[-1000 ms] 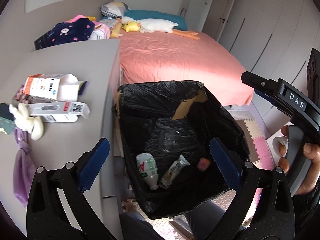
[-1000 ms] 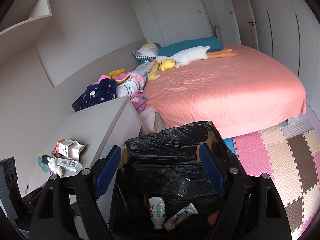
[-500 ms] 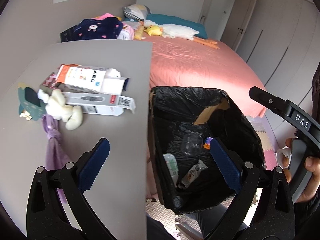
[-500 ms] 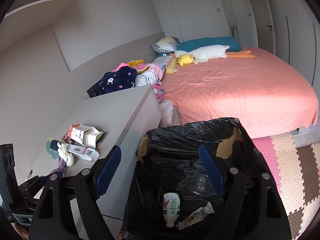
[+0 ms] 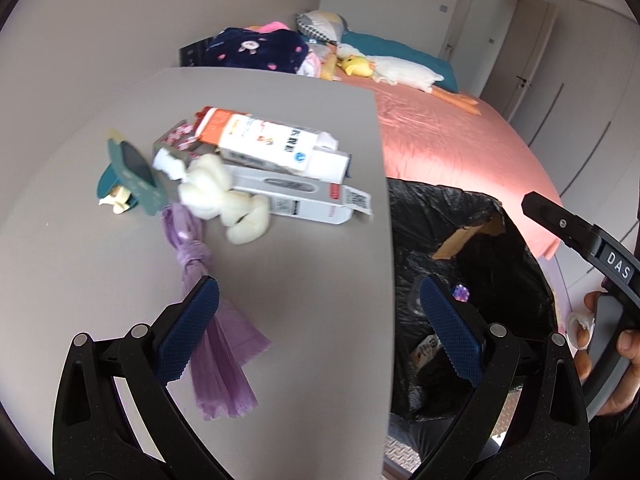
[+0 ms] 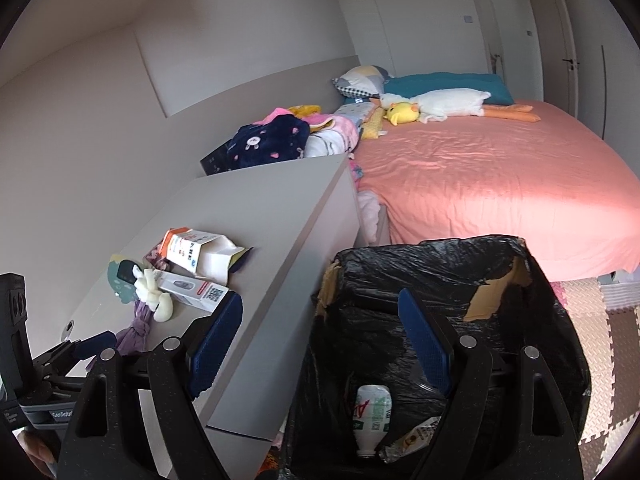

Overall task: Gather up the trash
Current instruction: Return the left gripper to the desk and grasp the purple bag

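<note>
Swinging, left wrist view: the left gripper (image 5: 318,322) has moved off the bin and now hangs over the grey desk top (image 5: 280,320), so the litter fills the picture where a second ago the bin did. I judge the next pickup is being lined up.
Left claw: jaws wide apart, nothing between the ribbed blue pads (image 5: 188,338).
Trash on desk: an orange-and-white carton (image 5: 276,146) with its end flap torn open lies across a long grey-white box (image 5: 300,196); both are thin printed card, crushable.
Other items: a soft cream plush toy (image 5: 224,202) touches the grey box; a crinkly knotted purple bag (image 5: 212,340) lies just beside the left pad; a teal card shape (image 5: 132,176) sits further left.
Bin: the black-lined bin (image 5: 460,240) stands against the desk edge, brown cardboard showing through a tear.
Right hand: a hand (image 5: 600,344) grips the other tool's handle at the frame edge.

Right wrist view, change: the desk has slid further into frame.
Right claw: the right gripper (image 6: 320,340) is spread wide, empty, straddling desk edge and bin.
Bin contents: a smooth white plastic bottle (image 6: 372,416), neck down, and a crumpled foil wrapper (image 6: 412,440) lie on glossy wrinkled liner.
</note>
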